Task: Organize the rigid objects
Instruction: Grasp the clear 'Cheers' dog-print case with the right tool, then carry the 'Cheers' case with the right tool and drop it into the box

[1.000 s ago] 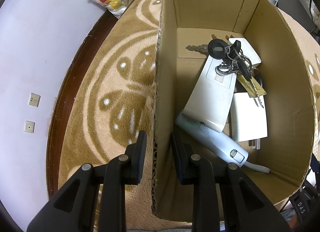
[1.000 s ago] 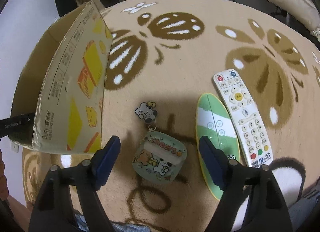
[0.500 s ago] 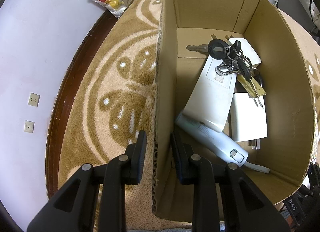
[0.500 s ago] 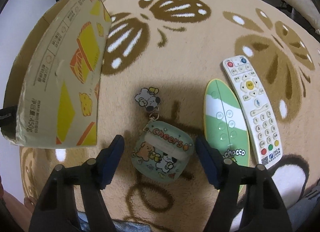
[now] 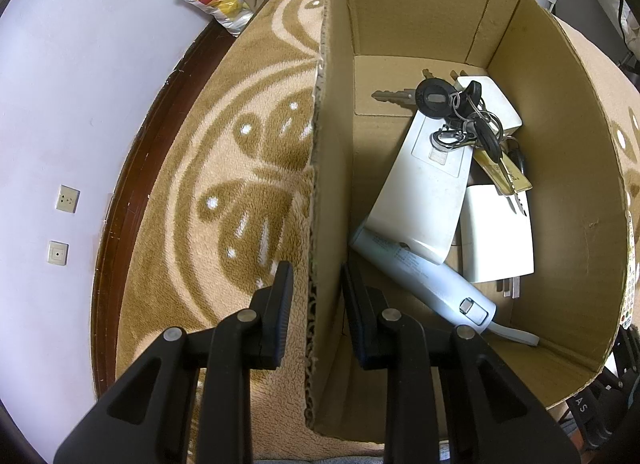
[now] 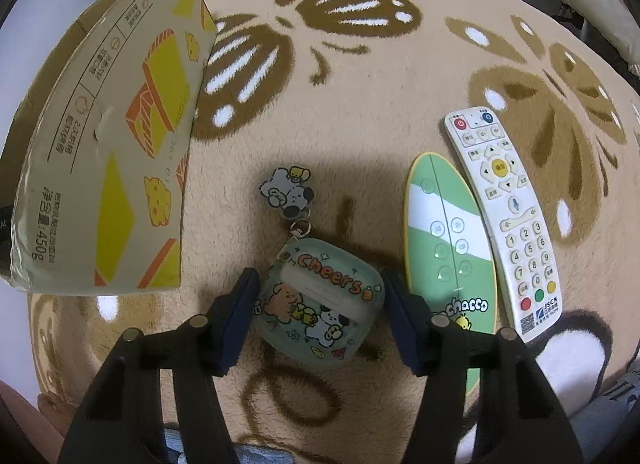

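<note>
Patterned rug (image 6: 400,76) carries it all — left gripper (image 5: 316,284) pinches the box (image 5: 420,24) wall to steady it, while right gripper (image 6: 320,296), jaws closing, straddles the case (image 6: 320,300) beside that box — not yet gripped.

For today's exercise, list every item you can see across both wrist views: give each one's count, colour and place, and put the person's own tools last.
cardboard box: 1, brown, on the rug
keys: 1 bunch, black and metal, inside the box on top of the white items
white flat items: several, white, inside the box
pale blue device: 1, pale blue, box floor, partly under a white item
earbud case: 1, green with cartoon charm, rug, between the right claw's fingers
green remote: 1, green and white, rug, beside the case
white remote: 1, white, rug, right of the green remote
rug: 1, tan and brown
left claw: 1, black, shut on the box wall
right claw: 1, dark, has just been closing around the case
</note>
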`<control>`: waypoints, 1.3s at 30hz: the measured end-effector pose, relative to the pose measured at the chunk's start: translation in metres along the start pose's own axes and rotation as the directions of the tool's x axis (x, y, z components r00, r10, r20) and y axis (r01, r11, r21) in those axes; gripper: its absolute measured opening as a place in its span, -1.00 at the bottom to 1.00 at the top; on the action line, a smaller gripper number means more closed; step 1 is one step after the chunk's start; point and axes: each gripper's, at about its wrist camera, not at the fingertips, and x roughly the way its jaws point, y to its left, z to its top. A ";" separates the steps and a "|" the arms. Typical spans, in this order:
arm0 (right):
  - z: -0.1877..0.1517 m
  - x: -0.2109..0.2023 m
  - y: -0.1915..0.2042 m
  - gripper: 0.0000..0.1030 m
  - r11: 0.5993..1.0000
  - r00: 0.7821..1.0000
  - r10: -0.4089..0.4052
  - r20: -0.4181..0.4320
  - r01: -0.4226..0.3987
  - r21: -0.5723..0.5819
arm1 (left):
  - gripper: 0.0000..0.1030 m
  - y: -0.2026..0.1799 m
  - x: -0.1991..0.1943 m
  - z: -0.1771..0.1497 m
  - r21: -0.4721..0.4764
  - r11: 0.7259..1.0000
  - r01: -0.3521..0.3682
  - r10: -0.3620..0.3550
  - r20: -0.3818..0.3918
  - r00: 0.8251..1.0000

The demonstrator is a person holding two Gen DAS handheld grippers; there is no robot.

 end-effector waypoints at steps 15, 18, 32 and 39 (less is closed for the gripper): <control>0.001 -0.034 0.007 0.25 1.000 0.981 -0.015 0.191 0.019 -0.018 | -0.51 0.000 0.000 0.000 0.002 1.000 -0.001 0.001 0.000 1.000; 0.005 -0.044 0.012 0.25 0.999 0.971 -0.020 0.237 0.030 -0.039 | -0.51 0.000 0.000 0.000 0.002 1.000 -0.001 0.001 0.000 1.000; 0.060 -0.113 0.049 0.25 0.991 0.901 0.094 0.423 -0.042 -0.130 | -0.51 0.003 0.001 0.000 -0.006 1.000 0.014 -0.014 -0.004 1.000; 0.078 -0.133 0.091 0.25 0.972 0.857 0.170 0.487 -0.063 -0.227 | -0.51 0.005 0.002 0.001 -0.017 0.999 0.029 -0.029 -0.005 1.000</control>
